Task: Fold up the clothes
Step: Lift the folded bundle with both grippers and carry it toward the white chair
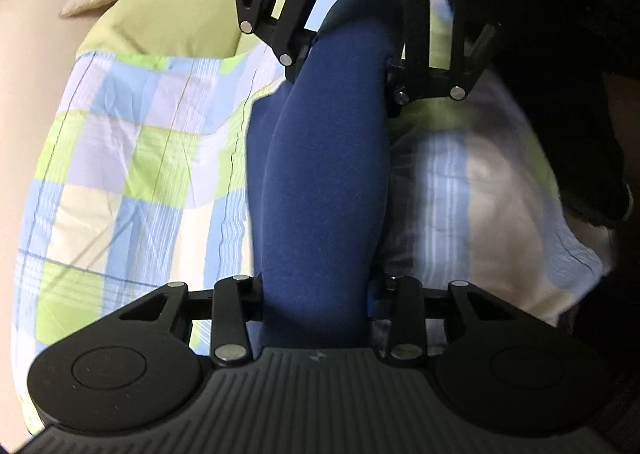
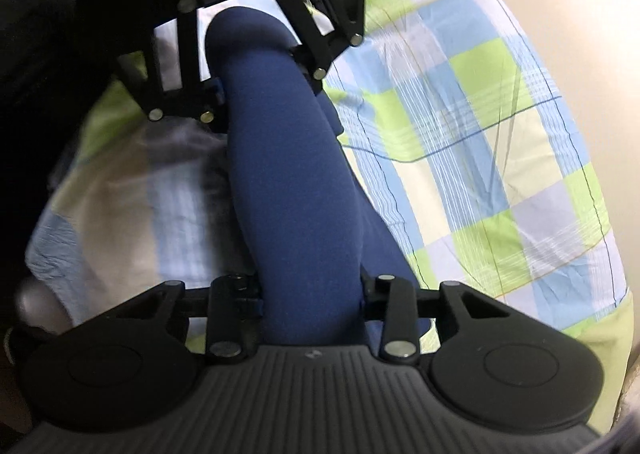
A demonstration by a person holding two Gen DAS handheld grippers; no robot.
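Blue cloth (image 1: 320, 174), a navy stretch garment bunched into a thick roll, runs up the middle of the left wrist view from the bottom edge to the top. At the bottom centre, the left gripper (image 1: 316, 294) pinches the near end of it, jaws drawn in against both sides of the roll. At the top centre of the same view the right gripper (image 1: 352, 50) faces back toward the camera and clamps the far end of the roll in the same way.

From the right wrist view the arrangement is mirrored: the right gripper (image 2: 312, 294) grips the roll at the bottom centre, the blue cloth (image 2: 288, 174) arches up the middle, and the left gripper (image 2: 260, 70) pinches it at the top centre. The garment hangs taut between the two grippers, raised off the surface beneath.

Under it lies a checked bedspread (image 1: 120, 174) in pale blue, lime green, white and lilac squares, wrinkled in places. A plain green pillow (image 1: 160, 14) sits at the upper left of the left wrist view. Dark clothing of the person (image 1: 560, 54) fills the upper right of that frame.
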